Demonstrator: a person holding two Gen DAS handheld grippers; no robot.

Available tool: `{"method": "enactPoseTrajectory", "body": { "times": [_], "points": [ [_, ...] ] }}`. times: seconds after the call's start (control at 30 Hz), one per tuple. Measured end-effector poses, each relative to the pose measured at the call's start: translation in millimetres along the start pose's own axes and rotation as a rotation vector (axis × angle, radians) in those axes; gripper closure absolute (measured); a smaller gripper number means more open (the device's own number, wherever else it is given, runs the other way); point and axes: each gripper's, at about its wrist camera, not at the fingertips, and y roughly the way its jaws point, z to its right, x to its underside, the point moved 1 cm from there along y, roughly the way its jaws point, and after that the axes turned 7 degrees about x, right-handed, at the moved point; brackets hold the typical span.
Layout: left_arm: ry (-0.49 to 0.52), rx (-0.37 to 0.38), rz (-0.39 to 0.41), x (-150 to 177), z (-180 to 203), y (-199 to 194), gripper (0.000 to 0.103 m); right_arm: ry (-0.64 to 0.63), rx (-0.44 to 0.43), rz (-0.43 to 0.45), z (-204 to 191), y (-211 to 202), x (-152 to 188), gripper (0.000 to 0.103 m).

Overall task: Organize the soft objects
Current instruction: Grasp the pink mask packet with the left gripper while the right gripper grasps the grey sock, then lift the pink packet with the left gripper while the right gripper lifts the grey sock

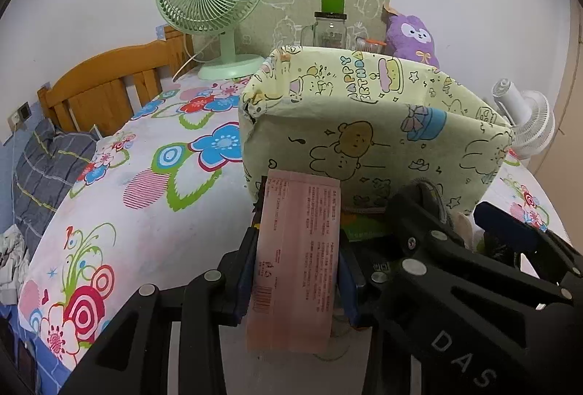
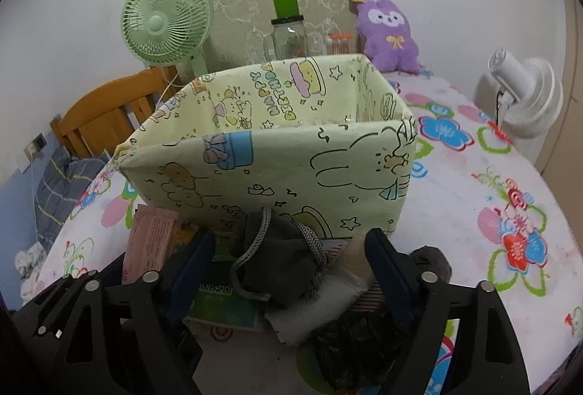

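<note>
While the left hand-held gripper (image 1: 297, 249) is closed on a pink packet (image 1: 295, 260), held upright just before the near wall of the fabric bin (image 1: 364, 140), the step in hand seems to be the loading. The next move calls for lifting the packet over the rim. The right hand-held gripper (image 2: 288, 260) stands open around a grey drawstring pouch (image 2: 277, 256) lying on the bed (image 2: 492, 176). Nothing shows inside the bin, but its floor is hidden.

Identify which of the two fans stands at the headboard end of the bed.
The green fan, beside the wooden headboard; the white fan sits off the bed's opposite edge.
</note>
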Motion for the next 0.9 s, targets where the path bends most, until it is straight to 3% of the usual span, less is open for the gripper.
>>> {"method": "enactPoseTrajectory", "body": {
  "times": [0.2, 0.47, 0.9],
  "points": [
    [-0.007, 0.005, -0.018, -1, -2, 7, 0.063, -0.004, -0.006, -0.017, -3, 10, -2, 0.021],
    [-0.007, 0.002, -0.023, -3, -3, 11, 0.063, 0.004, -0.022, -0.04, -4, 19, -3, 0.043],
    [-0.006, 0.015, -0.007, -4, -1, 1, 0.063, -0.015, -0.003, 0.01, -5, 4, -6, 0.052]
  ]
}}
